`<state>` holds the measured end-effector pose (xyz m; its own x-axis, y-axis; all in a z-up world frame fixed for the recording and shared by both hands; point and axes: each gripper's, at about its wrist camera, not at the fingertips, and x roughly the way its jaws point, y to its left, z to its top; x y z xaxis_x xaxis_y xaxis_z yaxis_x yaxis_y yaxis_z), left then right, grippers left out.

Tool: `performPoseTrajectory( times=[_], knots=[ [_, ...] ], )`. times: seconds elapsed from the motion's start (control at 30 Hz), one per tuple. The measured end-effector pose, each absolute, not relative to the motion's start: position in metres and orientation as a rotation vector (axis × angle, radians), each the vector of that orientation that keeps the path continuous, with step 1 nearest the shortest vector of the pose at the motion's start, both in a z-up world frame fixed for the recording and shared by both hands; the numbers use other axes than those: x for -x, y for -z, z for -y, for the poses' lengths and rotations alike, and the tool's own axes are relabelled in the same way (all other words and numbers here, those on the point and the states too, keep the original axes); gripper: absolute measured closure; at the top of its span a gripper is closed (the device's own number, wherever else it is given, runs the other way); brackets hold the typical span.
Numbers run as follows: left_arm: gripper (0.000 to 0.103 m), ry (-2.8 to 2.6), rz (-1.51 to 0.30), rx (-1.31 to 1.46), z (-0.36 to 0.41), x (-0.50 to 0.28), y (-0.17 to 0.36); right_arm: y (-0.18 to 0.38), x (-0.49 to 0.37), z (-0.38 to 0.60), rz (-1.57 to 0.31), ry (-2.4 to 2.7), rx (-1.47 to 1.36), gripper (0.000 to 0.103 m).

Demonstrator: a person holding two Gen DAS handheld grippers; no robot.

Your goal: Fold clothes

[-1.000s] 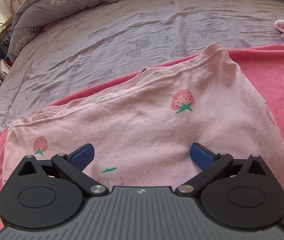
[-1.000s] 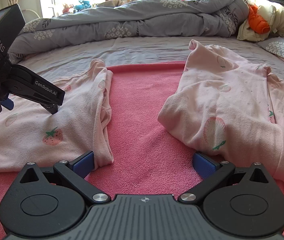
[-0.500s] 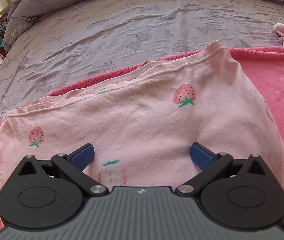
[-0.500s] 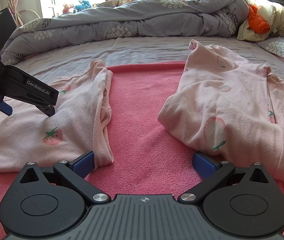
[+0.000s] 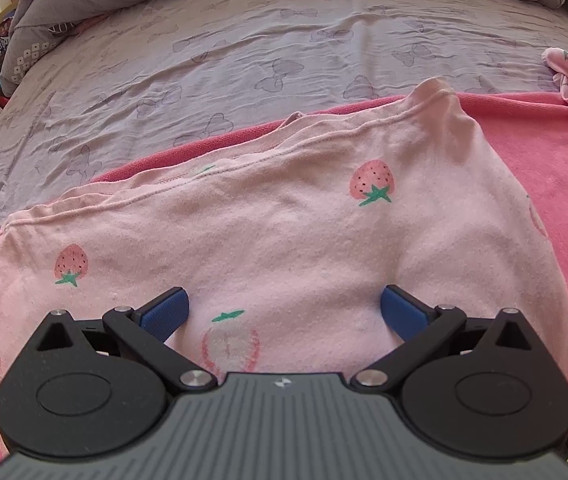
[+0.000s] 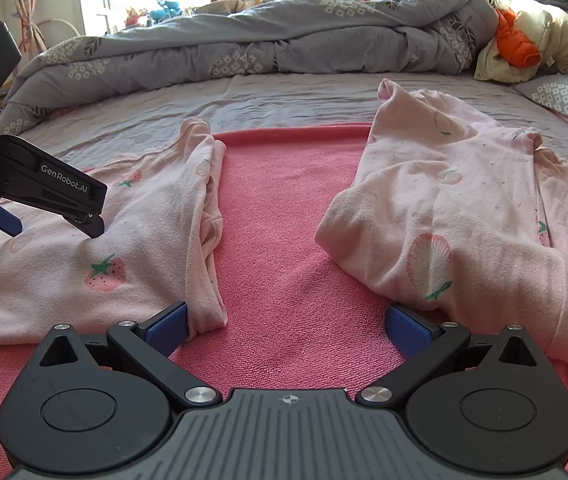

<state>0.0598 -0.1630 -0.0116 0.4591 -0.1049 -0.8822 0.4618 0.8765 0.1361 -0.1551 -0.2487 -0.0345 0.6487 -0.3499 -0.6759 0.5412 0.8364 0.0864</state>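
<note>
Two pale pink strawberry-print cotton garments lie on the pink terry towel (image 6: 292, 240) on the bed: one left (image 6: 131, 248), one right (image 6: 464, 208). The left gripper (image 5: 284, 308) and right gripper (image 6: 288, 320) gape wide, holding nothing. Closing now would probably pinch several layers, or towel, dragging folds askew.

A rumpled grey duvet (image 6: 284, 48) lay across the bed's far side, an orange jacket (image 6: 514, 42) bundled against cream clothing (image 6: 556, 44) beside it.
</note>
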Motion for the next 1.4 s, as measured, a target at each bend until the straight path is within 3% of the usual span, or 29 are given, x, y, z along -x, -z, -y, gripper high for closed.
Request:
performPoseTrajectory(
  times=[0.4, 0.6, 0.77, 0.93, 1.17, 1.4],
  knots=[
    [0.000, 0.420, -1.027, -0.364, 0.144, -0.093, 0.012, 0.035, 0.155, 0.249, -0.700, 0.514, -0.294, 0.000],
    [0.001, 0.285, -0.924, -0.351, 0.111, -0.132, -0.016, 0.035, 0.155, 0.249, -0.700, 0.514, -0.293, 0.000],
    [0.001, 0.404, -0.891, -0.323, 0.054, -0.095, -0.034, 0.035, 0.155, 0.249, -0.700, 0.513, -0.293, 0.000],
    [0.000, 0.370, -0.915, -0.609, 0.014, -0.041, -0.004, 0.035, 0.155, 0.249, -0.701, 0.513, -0.293, 0.000],
    [0.000, 0.133, -1.040, -0.432, -0.094, -0.043, -0.012, 0.035, 0.155, 0.250, -0.700, 0.513, -0.293, 0.000],
    [0.000, 0.343, -0.862, -0.486, -0.046, -0.017, -0.055, 0.035, 0.150, 0.249, -0.717, 0.523, -0.282, 0.000]
  ],
)
